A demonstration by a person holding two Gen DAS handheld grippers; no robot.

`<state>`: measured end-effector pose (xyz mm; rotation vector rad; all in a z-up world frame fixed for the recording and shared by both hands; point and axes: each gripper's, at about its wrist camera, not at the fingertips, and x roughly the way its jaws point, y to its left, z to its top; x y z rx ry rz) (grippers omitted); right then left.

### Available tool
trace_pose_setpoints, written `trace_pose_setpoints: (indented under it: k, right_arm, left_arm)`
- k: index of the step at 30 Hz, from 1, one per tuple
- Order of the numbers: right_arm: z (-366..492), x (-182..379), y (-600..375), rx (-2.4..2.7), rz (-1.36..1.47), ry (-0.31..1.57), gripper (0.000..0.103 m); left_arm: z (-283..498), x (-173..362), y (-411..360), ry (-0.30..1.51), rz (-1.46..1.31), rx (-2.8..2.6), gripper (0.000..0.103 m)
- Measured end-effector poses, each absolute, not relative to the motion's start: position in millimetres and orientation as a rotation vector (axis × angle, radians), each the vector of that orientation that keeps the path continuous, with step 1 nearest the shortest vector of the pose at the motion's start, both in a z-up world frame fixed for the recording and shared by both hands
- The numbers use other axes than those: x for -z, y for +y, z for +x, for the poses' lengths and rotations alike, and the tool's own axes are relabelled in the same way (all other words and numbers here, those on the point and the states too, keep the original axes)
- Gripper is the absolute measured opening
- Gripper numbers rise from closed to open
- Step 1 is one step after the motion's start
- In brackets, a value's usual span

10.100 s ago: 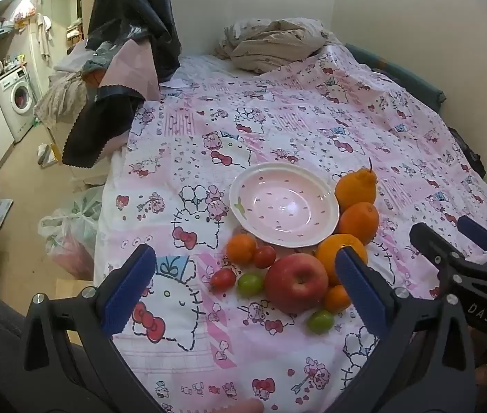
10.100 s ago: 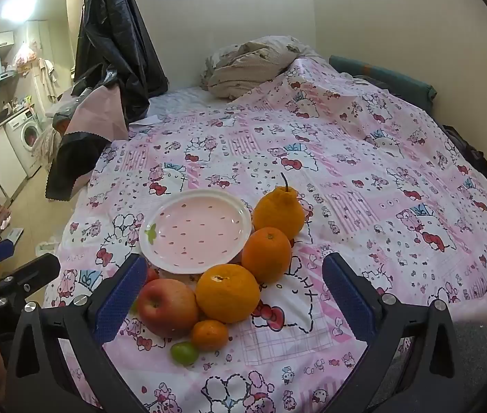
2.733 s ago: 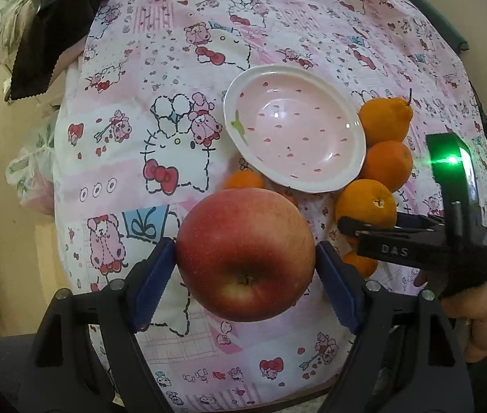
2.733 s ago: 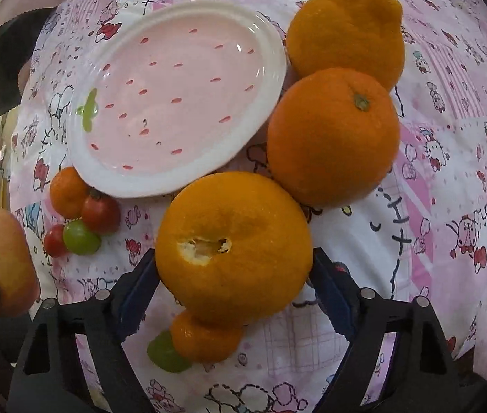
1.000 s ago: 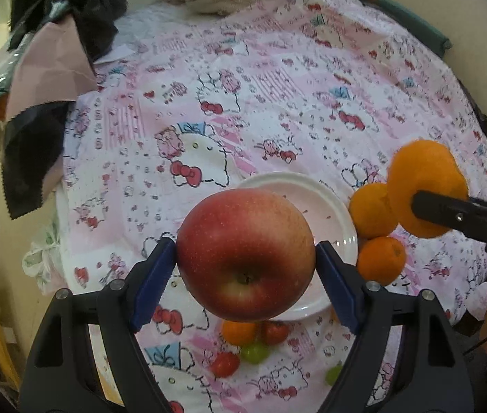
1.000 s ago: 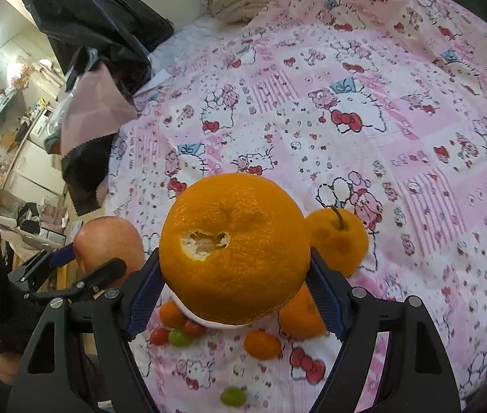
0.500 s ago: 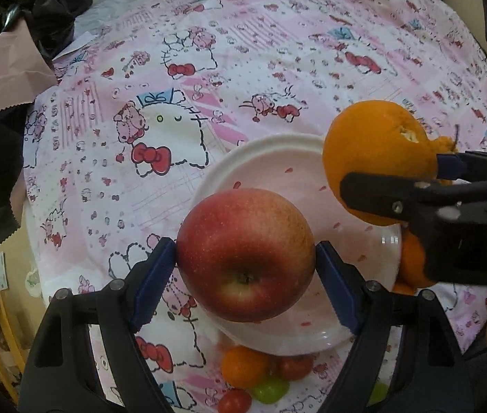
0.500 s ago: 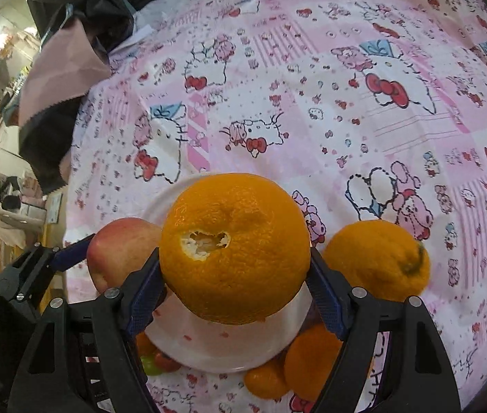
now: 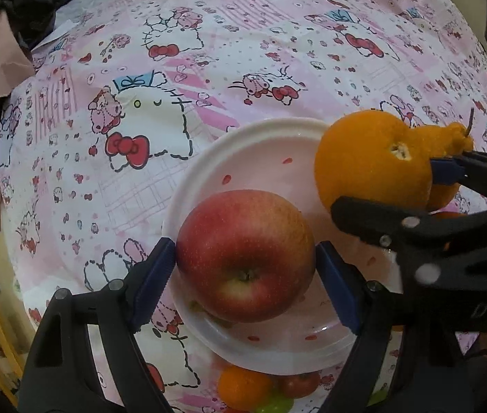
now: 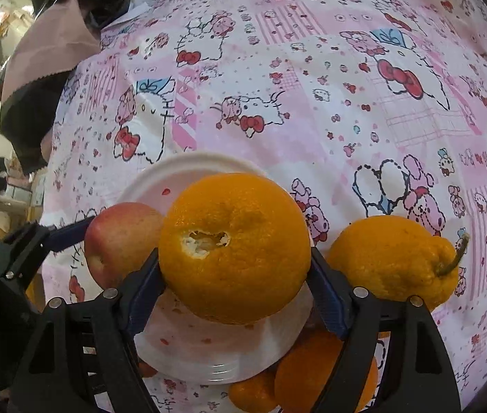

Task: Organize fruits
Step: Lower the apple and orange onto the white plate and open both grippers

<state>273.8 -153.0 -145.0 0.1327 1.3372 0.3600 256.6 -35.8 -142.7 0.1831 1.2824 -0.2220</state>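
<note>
My left gripper (image 9: 245, 272) is shut on a red apple (image 9: 245, 254) and holds it over the near left part of the white plate (image 9: 243, 144) with red flecks. My right gripper (image 10: 235, 277) is shut on a large orange (image 10: 235, 247) and holds it over the right part of the plate (image 10: 181, 168). The orange (image 9: 370, 158) and the right gripper also show in the left wrist view, and the apple (image 10: 119, 237) in the right wrist view. Whether either fruit touches the plate I cannot tell.
A bumpy orange citrus with a stem (image 10: 394, 261) lies right of the plate, another orange (image 10: 312, 375) and a small one (image 10: 253, 395) below it. A small orange (image 9: 243, 385), a tomato (image 9: 298, 383) and a green fruit (image 9: 274, 404) lie near the plate's front. Dark clothes (image 10: 47, 69) hang off the bed's left.
Both grippers have come down closer over the plate with their fruits. The apple and the orange now sit lower and nearer to each other above it.
</note>
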Motion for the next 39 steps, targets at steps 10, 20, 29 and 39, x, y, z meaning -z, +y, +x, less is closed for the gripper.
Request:
trace_pose_setpoints:
  k: [10, 20, 29, 39]
  right_arm:
    - [272, 154, -146, -0.374, 0.104, 1.355, 0.085]
    - [272, 134, -155, -0.363, 0.141, 1.317, 0.084]
    - [268, 116, -160, -0.345, 0.144, 1.295, 0.084]
    - [257, 95, -173, -0.321, 0.158, 1.257, 0.084]
  left_arm:
    - [254, 143, -42, 1.263, 0.244, 0.219, 0.082]
    - [252, 126, -37, 1.226, 0.197, 0.212, 0.082]
    - [246, 110, -35, 1.198, 0.157, 0.21, 0.082]
    - [228, 86, -35, 1.142, 0.151, 0.207, 0.082]
